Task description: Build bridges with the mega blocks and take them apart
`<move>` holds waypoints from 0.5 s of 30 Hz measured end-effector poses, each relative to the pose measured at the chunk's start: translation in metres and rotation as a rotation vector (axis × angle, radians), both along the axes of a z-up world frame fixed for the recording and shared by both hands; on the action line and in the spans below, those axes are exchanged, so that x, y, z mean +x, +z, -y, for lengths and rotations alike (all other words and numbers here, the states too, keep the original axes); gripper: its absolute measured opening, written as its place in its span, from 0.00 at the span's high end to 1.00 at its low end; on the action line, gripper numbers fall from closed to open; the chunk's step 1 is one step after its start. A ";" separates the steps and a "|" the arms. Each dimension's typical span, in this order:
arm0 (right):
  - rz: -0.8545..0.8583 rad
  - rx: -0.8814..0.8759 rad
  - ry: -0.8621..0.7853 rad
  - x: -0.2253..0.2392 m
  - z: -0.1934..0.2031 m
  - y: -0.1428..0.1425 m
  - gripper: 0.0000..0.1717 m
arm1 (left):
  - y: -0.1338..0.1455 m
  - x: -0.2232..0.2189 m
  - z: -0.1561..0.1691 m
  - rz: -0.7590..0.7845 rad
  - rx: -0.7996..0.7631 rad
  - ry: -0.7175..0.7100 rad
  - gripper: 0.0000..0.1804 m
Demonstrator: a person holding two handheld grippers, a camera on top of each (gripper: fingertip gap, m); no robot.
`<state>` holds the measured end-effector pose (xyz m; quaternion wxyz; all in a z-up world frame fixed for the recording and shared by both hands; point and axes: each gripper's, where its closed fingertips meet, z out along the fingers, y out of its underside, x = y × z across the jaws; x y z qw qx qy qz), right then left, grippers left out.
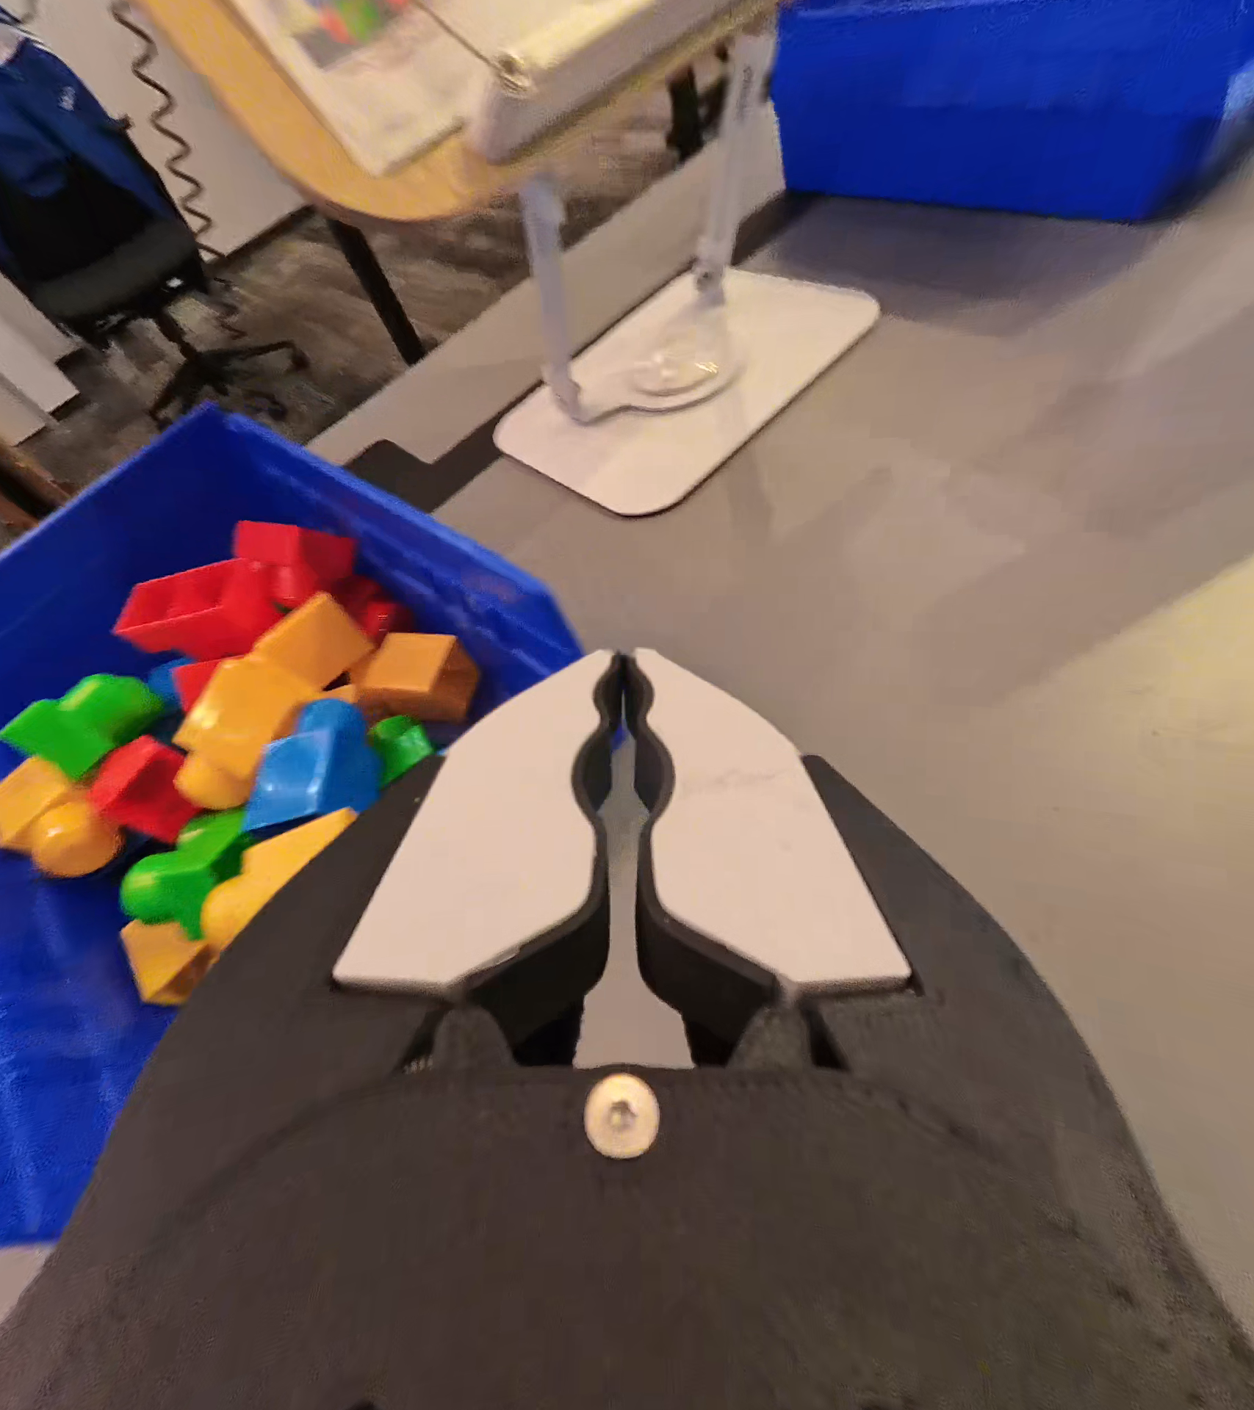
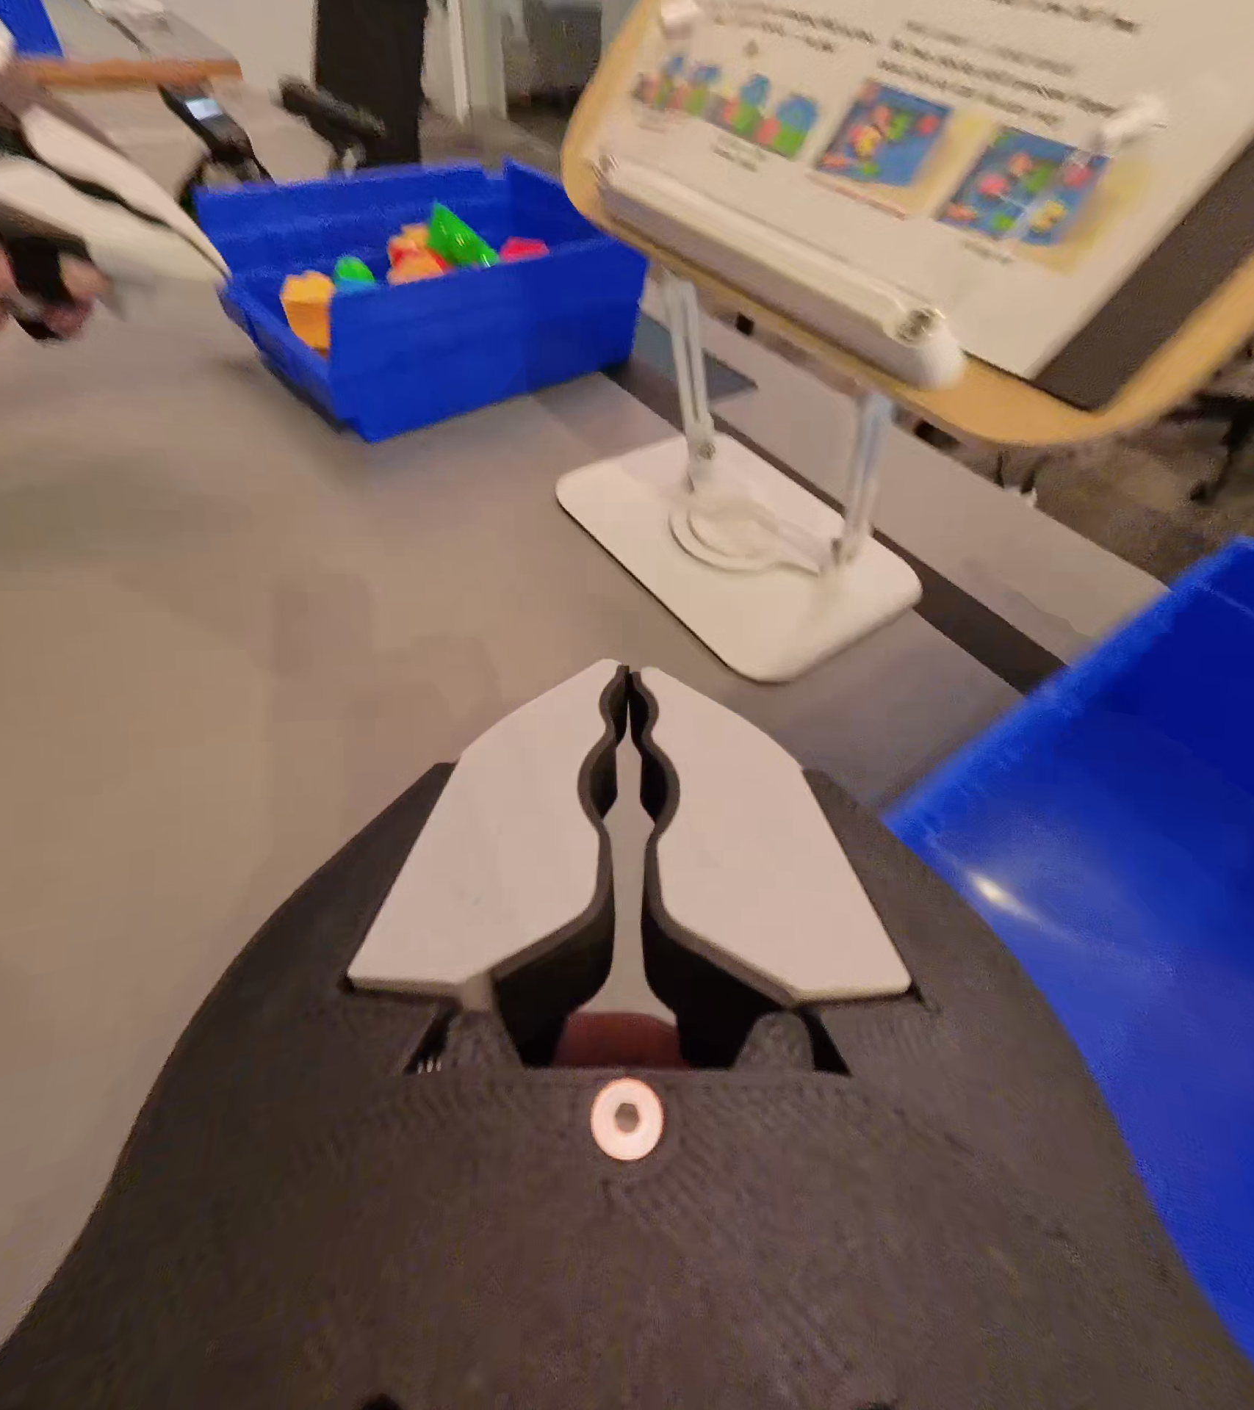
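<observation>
A blue bin [image 1: 410, 549] at the left of the left wrist view holds several red, orange, green and blue mega blocks [image 1: 242, 732]. My left gripper [image 1: 622, 660] is shut with nothing between its pads, above the grey table [image 1: 913, 687] beside the bin's right corner. In the right wrist view my right gripper [image 2: 627, 671] is shut and empty over the bare table [image 2: 188, 610]. The same bin [image 2: 456, 343] with blocks [image 2: 417, 255] shows far left, with the left gripper [image 2: 219, 267] at its left end, held by a hand.
A white stand [image 2: 746, 549] carries a tilted instruction board [image 2: 913, 152] at the table's far edge; it also shows in the left wrist view [image 1: 685, 397]. A second blue bin [image 2: 1142, 877] lies close on the right. An office chair [image 1: 112, 252] stands beyond the table. The grippers' ends are close to 35 cm from one another.
</observation>
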<state>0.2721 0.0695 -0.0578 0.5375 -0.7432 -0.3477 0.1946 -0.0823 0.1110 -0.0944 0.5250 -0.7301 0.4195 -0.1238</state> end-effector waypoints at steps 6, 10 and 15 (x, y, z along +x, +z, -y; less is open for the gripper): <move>0.046 0.102 0.094 -0.074 -0.017 -0.037 1.00 | -0.006 0.049 0.004 0.092 -0.018 -0.085 1.00; 0.067 0.103 0.127 -0.102 -0.025 -0.069 1.00 | -0.018 0.080 0.010 0.075 -0.024 -0.170 0.96; 0.129 0.150 0.166 -0.127 -0.032 -0.080 1.00 | -0.039 0.139 0.018 0.037 -0.018 -0.258 0.88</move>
